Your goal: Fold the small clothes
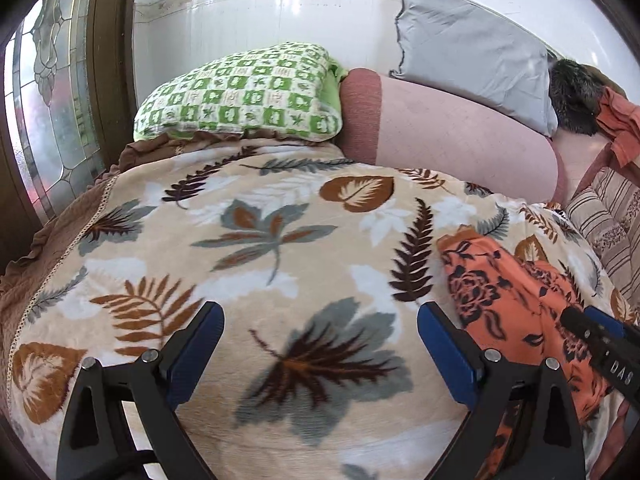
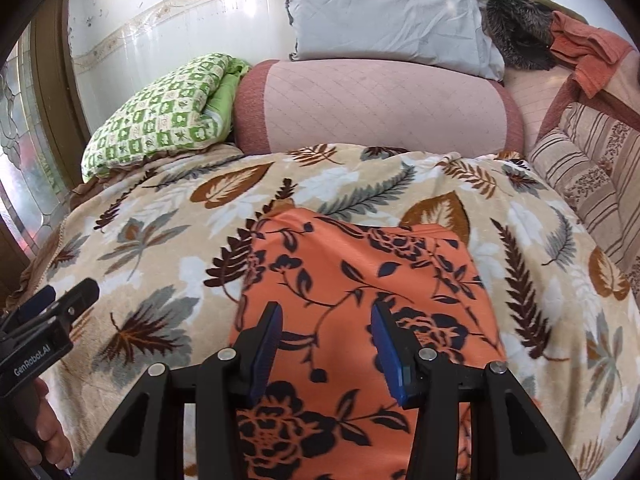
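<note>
In the left wrist view, the left gripper [image 1: 320, 344] hangs over the leaf-patterned blanket [image 1: 248, 240] with its blue-padded jaws spread wide and nothing but bare blanket between them. The orange floral garment [image 1: 516, 304] lies to the right of that gripper, just past its right-hand finger, flat on the blanket. The tip of the right gripper [image 1: 596, 328] enters from the right edge over the garment, and from here its jaws cannot be read. Beyond the garment, at the far side of the blanket, sit a green checked pillow [image 1: 244, 92], a pink bolster [image 1: 452, 136] and a grey pillow [image 1: 472, 48]. In the right wrist view, the right gripper [image 2: 326, 344] is directly above the garment [image 2: 360, 280], which lies as a long, fairly smooth panel running away from the camera towards the bolster [image 2: 376, 104]. Its jaws stand about half open with the cloth visible between the pads and no fold pinched, so it holds nothing. The left gripper [image 2: 64, 300] shows to the left of the garment, over the blanket [image 2: 160, 208], held by a hand [image 2: 40, 432] at the lower left edge. This looks like the reach before a fold: both tools are empty and the garment is laid out. The next move probably calls for bringing the left gripper across to the garment's near left edge, lowering both, and pinching the near hem so it can be carried over towards the far end.
</note>
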Demonstrator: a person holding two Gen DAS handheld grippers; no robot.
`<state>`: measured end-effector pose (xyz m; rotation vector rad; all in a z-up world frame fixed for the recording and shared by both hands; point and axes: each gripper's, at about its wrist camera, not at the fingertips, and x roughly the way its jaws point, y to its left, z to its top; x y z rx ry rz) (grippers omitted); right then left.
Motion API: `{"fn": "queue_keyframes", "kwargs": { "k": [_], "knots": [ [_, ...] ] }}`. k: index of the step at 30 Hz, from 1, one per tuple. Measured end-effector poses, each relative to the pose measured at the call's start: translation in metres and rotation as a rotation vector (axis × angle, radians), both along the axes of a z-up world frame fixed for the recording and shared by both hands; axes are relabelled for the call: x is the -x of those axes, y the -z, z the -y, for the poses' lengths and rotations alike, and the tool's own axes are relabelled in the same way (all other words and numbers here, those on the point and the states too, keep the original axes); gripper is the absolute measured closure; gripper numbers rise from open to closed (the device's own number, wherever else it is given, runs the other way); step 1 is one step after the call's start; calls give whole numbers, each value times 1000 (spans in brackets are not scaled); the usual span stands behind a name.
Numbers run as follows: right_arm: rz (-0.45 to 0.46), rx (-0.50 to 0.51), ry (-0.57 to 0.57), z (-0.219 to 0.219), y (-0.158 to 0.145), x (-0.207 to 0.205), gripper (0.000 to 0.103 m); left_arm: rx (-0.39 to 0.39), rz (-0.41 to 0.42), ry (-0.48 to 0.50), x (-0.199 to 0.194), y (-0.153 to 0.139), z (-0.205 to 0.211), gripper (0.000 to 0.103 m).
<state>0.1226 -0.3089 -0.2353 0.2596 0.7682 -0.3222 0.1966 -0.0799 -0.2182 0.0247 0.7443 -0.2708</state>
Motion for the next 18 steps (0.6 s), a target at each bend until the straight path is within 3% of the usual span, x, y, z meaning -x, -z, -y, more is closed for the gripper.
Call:
{"fn": "queue_keyframes", "kwargs": {
  "k": [12,18],
  "knots": [
    [-5,-45,-58,-37,13,-24,53,-151,-1,-213,-11,9,-82,6],
    [-8,-50,-103,-58,17,-32,53,-291,28,-288,-12,17,-103,6]
  ]
}}
